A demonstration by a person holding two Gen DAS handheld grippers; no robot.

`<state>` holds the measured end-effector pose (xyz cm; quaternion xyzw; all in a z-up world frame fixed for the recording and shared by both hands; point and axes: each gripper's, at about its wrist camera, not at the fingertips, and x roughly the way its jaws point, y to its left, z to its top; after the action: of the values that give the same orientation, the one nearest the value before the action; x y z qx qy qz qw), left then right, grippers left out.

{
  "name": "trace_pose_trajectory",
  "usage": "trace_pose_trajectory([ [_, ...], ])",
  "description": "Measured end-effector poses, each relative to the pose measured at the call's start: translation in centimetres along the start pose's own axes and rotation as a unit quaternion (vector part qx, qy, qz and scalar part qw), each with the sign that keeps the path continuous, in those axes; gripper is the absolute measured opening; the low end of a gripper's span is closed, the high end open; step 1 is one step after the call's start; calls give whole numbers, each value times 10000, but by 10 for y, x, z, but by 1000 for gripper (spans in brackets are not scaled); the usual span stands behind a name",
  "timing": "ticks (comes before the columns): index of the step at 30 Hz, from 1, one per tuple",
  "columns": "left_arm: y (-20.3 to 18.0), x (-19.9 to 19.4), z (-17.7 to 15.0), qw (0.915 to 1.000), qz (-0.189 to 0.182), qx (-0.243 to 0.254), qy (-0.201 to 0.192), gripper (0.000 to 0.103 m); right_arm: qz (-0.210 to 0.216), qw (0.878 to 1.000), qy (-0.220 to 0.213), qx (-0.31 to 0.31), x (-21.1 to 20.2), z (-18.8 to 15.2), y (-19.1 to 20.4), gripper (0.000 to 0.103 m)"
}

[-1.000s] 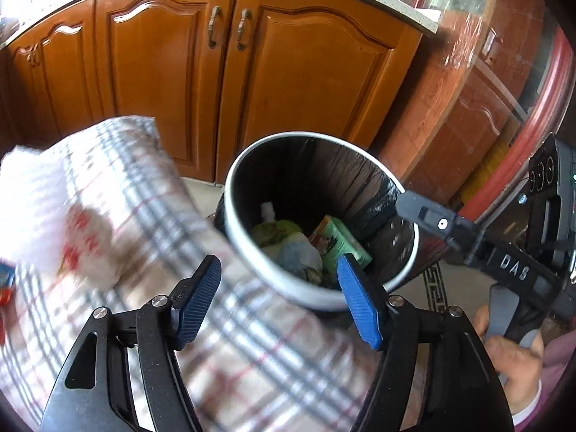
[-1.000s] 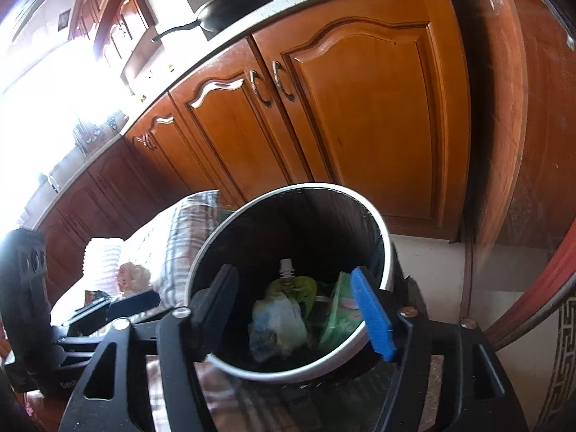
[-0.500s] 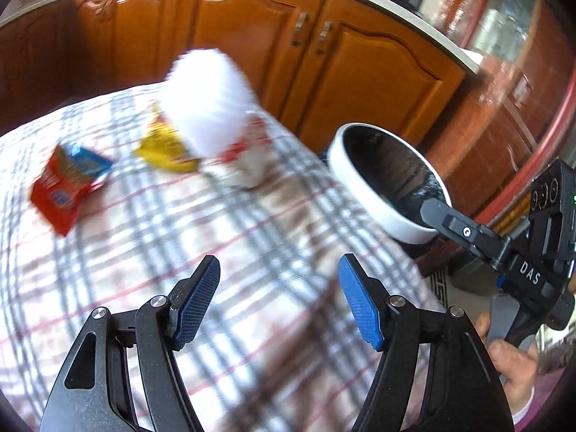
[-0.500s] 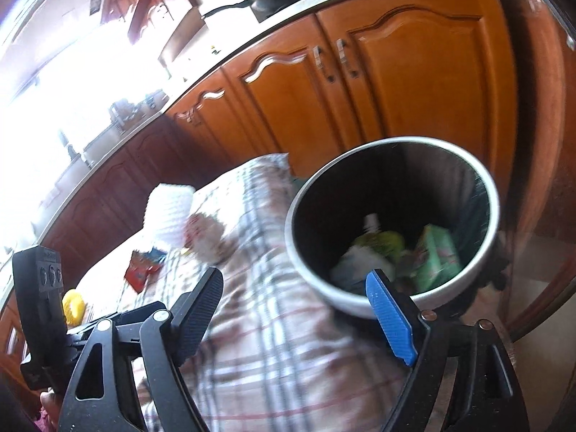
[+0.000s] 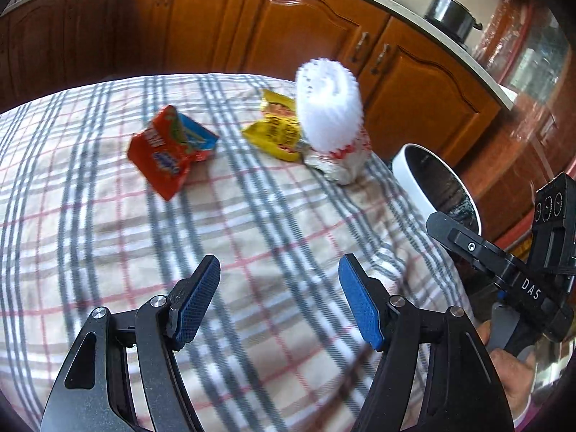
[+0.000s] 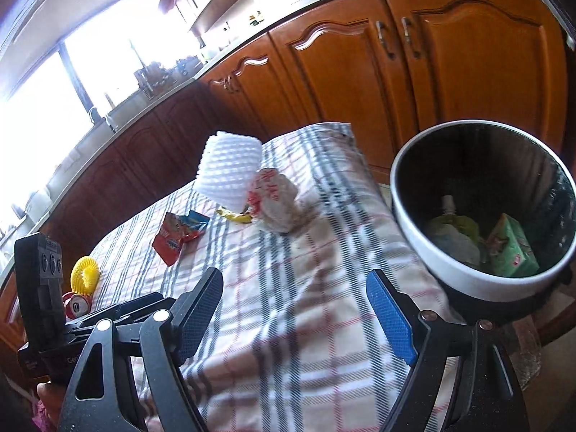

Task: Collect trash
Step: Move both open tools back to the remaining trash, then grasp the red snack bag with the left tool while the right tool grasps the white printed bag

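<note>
Cabinets [image 6: 360, 72]: brown wooden doors with metal handles run behind everything, under a pale worktop that carries a dark pot [image 5: 450, 14].
Bench [image 5: 252, 252]: covered by a checked cloth in grey, red and cream; the trash lies toward its far side.
Bin [image 6: 432, 252]: round, white rim, dark liner, standing just beside the bench's edge on the right; inside lie a green carton [image 6: 511, 248], a yellow-green pouch with a spout and some greyish crumpled wrapping.
Left tongs [image 5: 279, 298]: spread wide and empty, blue pads facing each other, hovering above bare cloth, well short of the trash.
Right tongs [image 6: 295, 309]: also spread wide with nothing between them, above the cloth near the bench's right edge, with the bin just to their right.
White foam net [image 5: 327, 108]: a ribbed sleeve, sitting on top of the crumpled paper wrapper.
Crumpled paper wrapper [image 6: 275, 205]: whitish with red print, near the bench edge closest to the bin.
Red snack bag [image 5: 169, 151]: flattened, with a blue corner, lying apart to the left of the foam net.
Yellow wrapper [image 5: 277, 133]: creased, touching the foam net's left side.
Yellow ring [image 6: 84, 275]: ridged, at the bench's far left corner, beside a red can [image 6: 75, 304].
</note>
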<state>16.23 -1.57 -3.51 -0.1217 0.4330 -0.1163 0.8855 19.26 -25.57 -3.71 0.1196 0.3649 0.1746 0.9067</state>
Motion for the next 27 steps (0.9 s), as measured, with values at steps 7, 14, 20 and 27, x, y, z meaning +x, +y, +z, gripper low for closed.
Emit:
trace_pose_trajectory([
  [7, 21, -1, 3, 9998, 104, -186, -13, 69, 35, 9999, 78, -79, 12, 4, 9, 83],
  [14, 39, 1, 16, 9985, 419, -325, -168, 70, 39, 9998, 139, -104, 30, 11, 11, 83],
  [20, 59, 8, 45, 9957, 709, -491, -349, 73, 26, 9995, 199, -259, 51, 28, 14, 83],
  [27, 85, 25, 69, 9935, 790, -703, -425, 75, -1, 9985, 291, -461, 75, 46, 16, 69],
])
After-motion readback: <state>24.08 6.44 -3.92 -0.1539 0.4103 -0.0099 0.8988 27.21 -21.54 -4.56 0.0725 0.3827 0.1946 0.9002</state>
